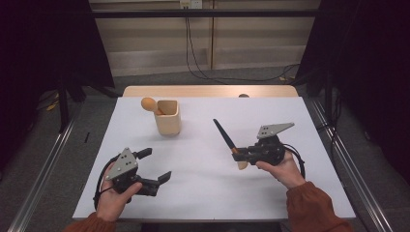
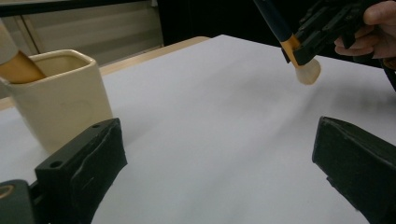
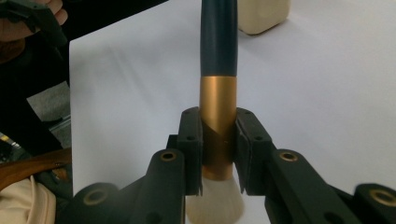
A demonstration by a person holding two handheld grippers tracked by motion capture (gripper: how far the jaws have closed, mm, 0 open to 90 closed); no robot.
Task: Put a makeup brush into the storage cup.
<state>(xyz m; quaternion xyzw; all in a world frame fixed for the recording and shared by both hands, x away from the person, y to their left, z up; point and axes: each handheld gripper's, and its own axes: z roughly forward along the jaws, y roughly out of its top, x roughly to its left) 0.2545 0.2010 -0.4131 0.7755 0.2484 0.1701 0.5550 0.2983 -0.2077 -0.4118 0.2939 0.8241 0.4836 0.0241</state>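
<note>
Clamped by the right gripper (image 3: 218, 154) on the gold ferrule of the makeup brush (image 3: 218, 93) — a grip near the bristles, likely so the dark handle stays free to lead. Held clear of the white table (image 1: 203, 193), handle slanting up and away, pale bristle tuft toward the person. Well apart on the left, left gripper (image 2: 219, 158) wide open, nothing between its pads, low over the table. Beyond, a cream holder (image 1: 168, 117) with another brush (image 1: 151, 105) leaning in it — probably where this one goes.
</note>
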